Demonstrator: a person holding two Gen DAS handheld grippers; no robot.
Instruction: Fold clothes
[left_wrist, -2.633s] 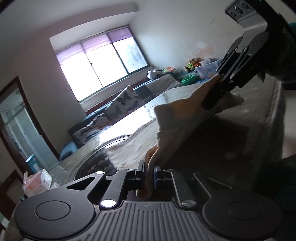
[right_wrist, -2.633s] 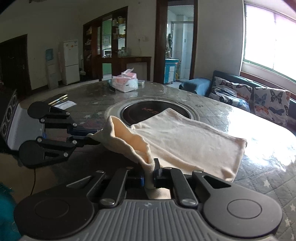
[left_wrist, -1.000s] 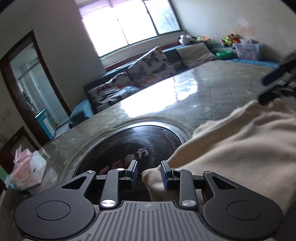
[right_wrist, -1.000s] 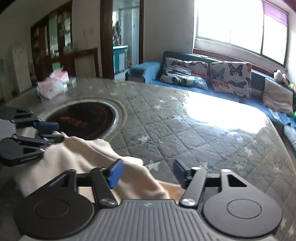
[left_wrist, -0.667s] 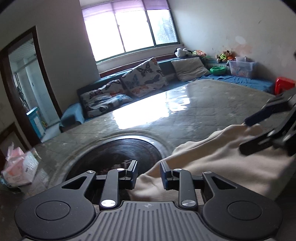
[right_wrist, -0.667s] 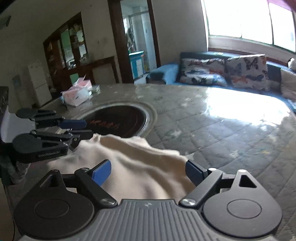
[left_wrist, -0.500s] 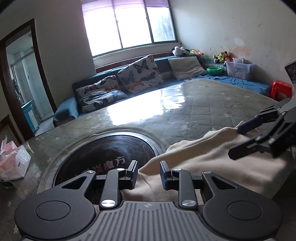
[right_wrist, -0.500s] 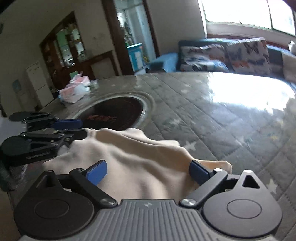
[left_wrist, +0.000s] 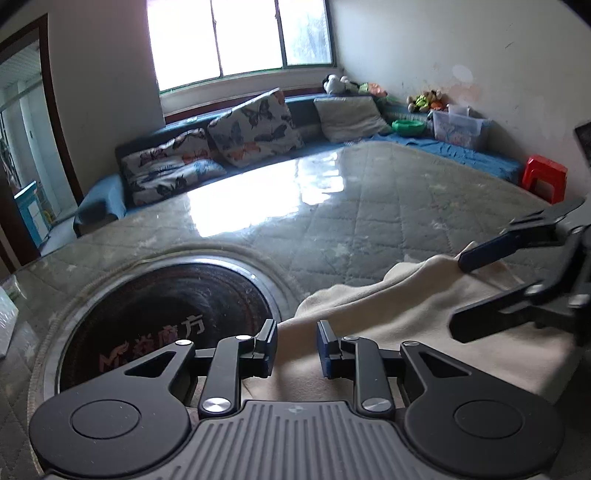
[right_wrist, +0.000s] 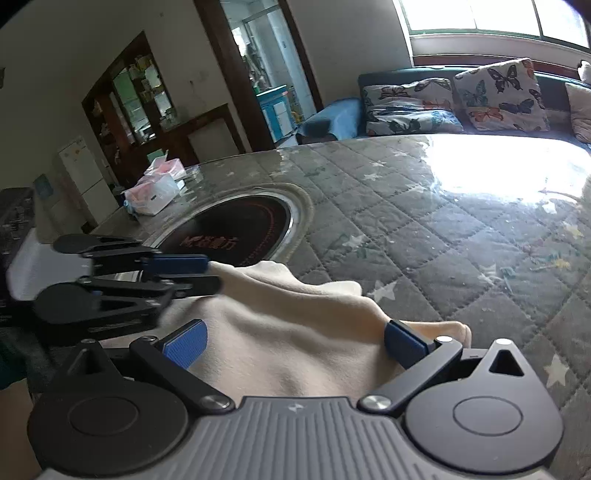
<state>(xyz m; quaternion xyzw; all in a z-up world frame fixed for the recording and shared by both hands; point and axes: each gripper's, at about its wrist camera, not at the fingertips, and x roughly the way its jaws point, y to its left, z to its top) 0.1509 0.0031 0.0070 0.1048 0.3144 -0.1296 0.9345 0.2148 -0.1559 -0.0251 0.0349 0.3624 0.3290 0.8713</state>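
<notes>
Right gripper (right_wrist: 293, 347): jaws spread wide, blue pads either side of the cream garment (right_wrist: 288, 332), nothing clamped; cloth bulges up between them. Judgement: a spread this wide suits letting go or straddling a thick, doubled layer, not pinching a single edge

Left gripper (left_wrist: 296, 345): jaws parted by a narrow gap, garment edge lying in or under that gap; pads appear not to press on it. From the right wrist view this gripper sits just at the garment's left corner, low over the bench (right_wrist: 461, 236)

Garment (left_wrist: 406, 325): lies bunched on the near edge of the bench, rumpled with at least one layer lapped over another, near corner close to the dark round inset (left_wrist: 162, 314) but beside it, not on it. Looks partly folded; ridges remain, so flattening or another fold seems due, though a loose heap would look similar

Farther off: tissue pack (right_wrist: 155, 190) on the far side of the inset, well apart. Beyond the bench, sofa with butterfly cushions (left_wrist: 255, 129)
</notes>
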